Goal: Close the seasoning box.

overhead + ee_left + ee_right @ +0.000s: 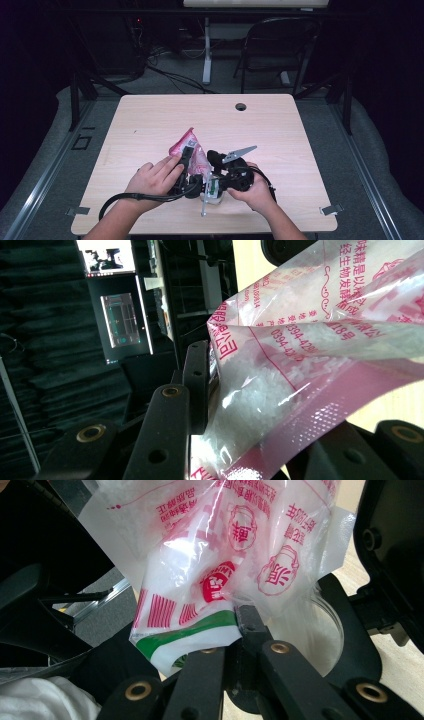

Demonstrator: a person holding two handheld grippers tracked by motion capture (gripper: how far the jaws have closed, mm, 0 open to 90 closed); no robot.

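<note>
- The left gripper [187, 172] sits in the person's left hand [156, 177] over the near middle of the bench [150, 120]; its jaws are partly closed on a pink-printed plastic bag [190, 150].
- In the left gripper view the bag [300, 370] runs up and out from between the two black jaws: one jaw presses its left face, the other lies under its pink sealed edge at the lower right.
- White grains fill the clear part of the bag just beyond the left jaw's tip.
- The right gripper [231, 172], in the right hand [257, 190], stands just beside the left gripper, with its grey three-cornered plate [240, 151] on top.
- In the right gripper view its jaws stand tight together, pinching the bag's lower edge [220, 615] where a green stripe and red bars are printed; the rest of the bag rises above the jaw tips.
- Behind and to the right of those closed jaws a clear round container [325, 630] shows, holding white grains; the bag hangs partly in front of it.
- In the high view that container [212, 192] stands on the bench just below and between the two grippers.
- A black cable [125, 198] trails from the left gripper toward the near left of the bench.
- A round hole [241, 106] lies in the bench, well beyond both sets of jaws.
</note>
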